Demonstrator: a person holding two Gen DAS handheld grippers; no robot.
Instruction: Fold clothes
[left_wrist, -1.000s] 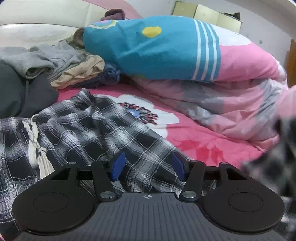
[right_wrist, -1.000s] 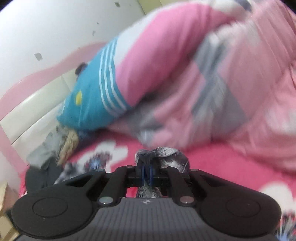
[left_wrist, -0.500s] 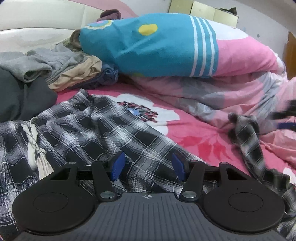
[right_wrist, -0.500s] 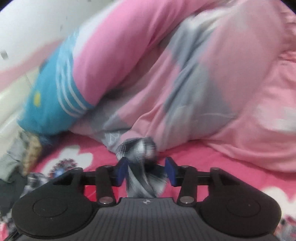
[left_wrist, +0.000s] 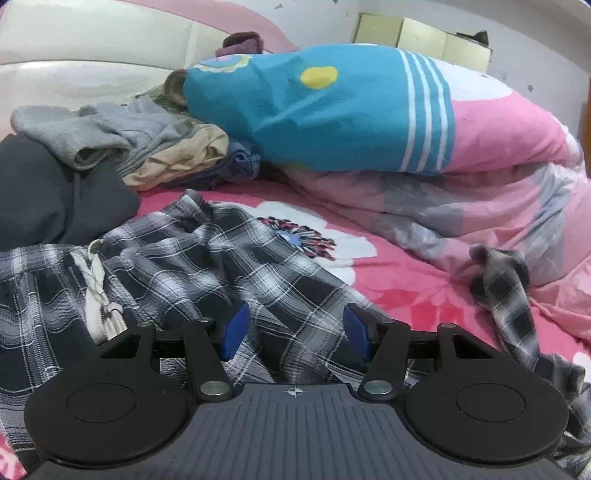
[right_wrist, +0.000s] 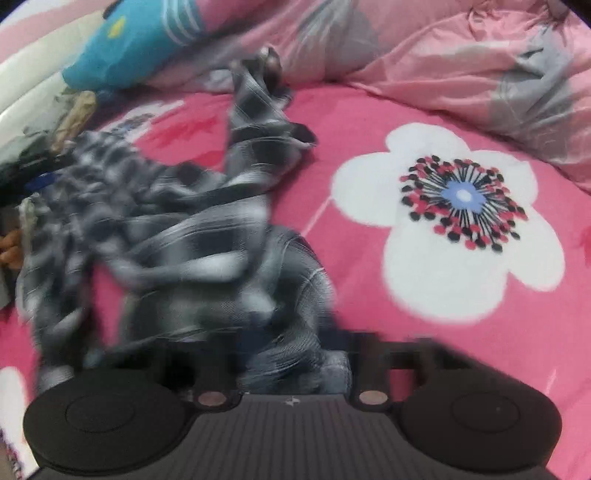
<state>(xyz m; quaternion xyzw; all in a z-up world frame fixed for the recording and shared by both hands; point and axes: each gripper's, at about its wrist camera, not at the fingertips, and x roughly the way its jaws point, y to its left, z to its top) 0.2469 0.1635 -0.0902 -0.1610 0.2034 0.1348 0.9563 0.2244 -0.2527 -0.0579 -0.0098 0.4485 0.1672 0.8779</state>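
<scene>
In the left wrist view, the left claw (left_wrist: 293, 330) is seen lowest in the frame, its two blue pads (left_wrist: 232, 331) standing apart. Plaid cloth lies under and between them, but it is not pressed by them. This cloth belongs to the plaid garment (left_wrist: 177, 269), black, grey and white, which is spread crumpled over the bed sheet (left_wrist: 399, 291). A white drawstring (left_wrist: 98, 291) is seen on it at the left. One long part of the garment is stretched to the right, and its end lies against the duvet.

In the right wrist view, the right claw (right_wrist: 291, 363) is blurred and its pads are hidden by the cloth. Its jaws are closing, with plaid cloth bunched between them; whether the cloth is already pressed cannot be told.

The bed sheet is pink with big white flowers (right_wrist: 465, 221). Farther back, at the left, a pile of clothes (left_wrist: 122, 147) is found: a dark one, a grey one, a beige one and a blue one. Beside it a large rolled duvet (left_wrist: 369, 118) is lying, turquoise with white stripes at one part and pink and grey at the other. Behind all this a cream headboard (left_wrist: 92, 48) with a pink edge is seen, then a white wall (left_wrist: 314, 18).
</scene>
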